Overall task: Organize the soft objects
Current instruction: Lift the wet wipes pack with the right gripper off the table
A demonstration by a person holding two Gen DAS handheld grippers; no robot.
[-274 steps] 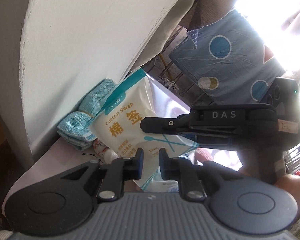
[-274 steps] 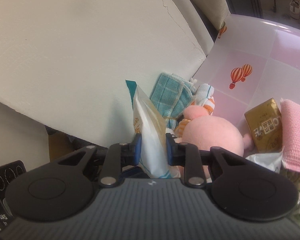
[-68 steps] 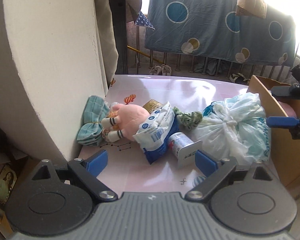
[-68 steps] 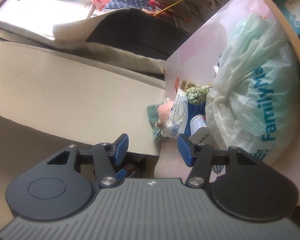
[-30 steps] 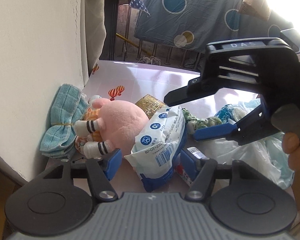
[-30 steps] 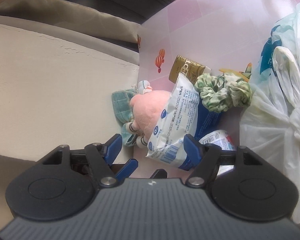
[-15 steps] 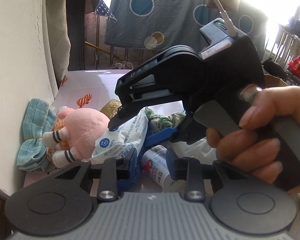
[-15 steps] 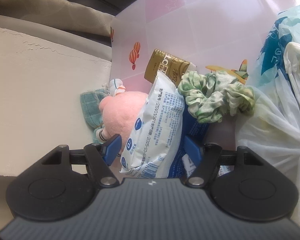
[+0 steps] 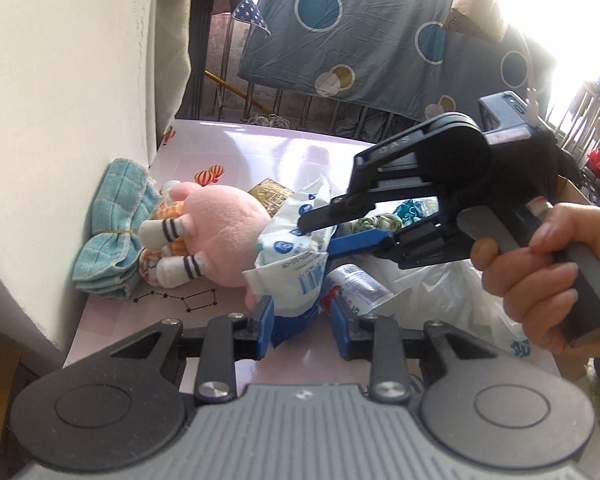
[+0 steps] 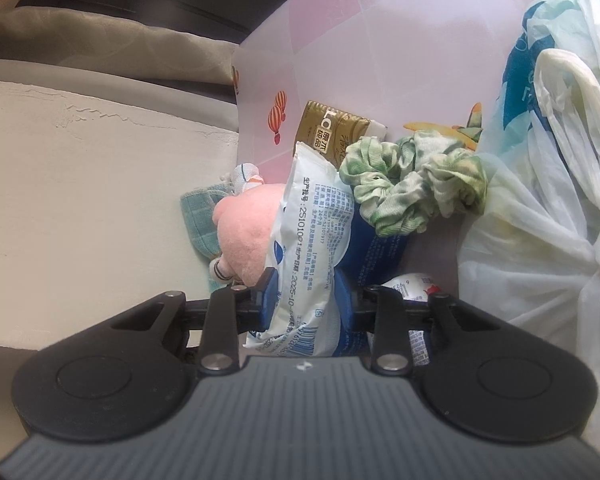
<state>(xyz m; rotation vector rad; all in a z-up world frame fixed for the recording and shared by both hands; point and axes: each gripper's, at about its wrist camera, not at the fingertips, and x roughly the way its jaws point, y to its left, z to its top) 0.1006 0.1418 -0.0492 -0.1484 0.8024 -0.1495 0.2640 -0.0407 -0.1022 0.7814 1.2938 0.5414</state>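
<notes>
Here, in the left wrist view, the left gripper (image 9: 302, 322) is sitting open around the white-and-blue wipes pack's (image 9: 296, 256) lower end, beside the pink plush toy (image 9: 216, 232). In the right wrist view, the right gripper (image 10: 304, 300) is clamping that pack on the pink table (image 10: 400, 32).

Two close wrist views, shared tissue pack (image 9: 296, 256)

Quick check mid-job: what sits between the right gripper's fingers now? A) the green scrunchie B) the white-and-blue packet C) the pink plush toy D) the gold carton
B: in the right wrist view the right gripper has its blue pads on either side of the white-and-blue packet.
</notes>
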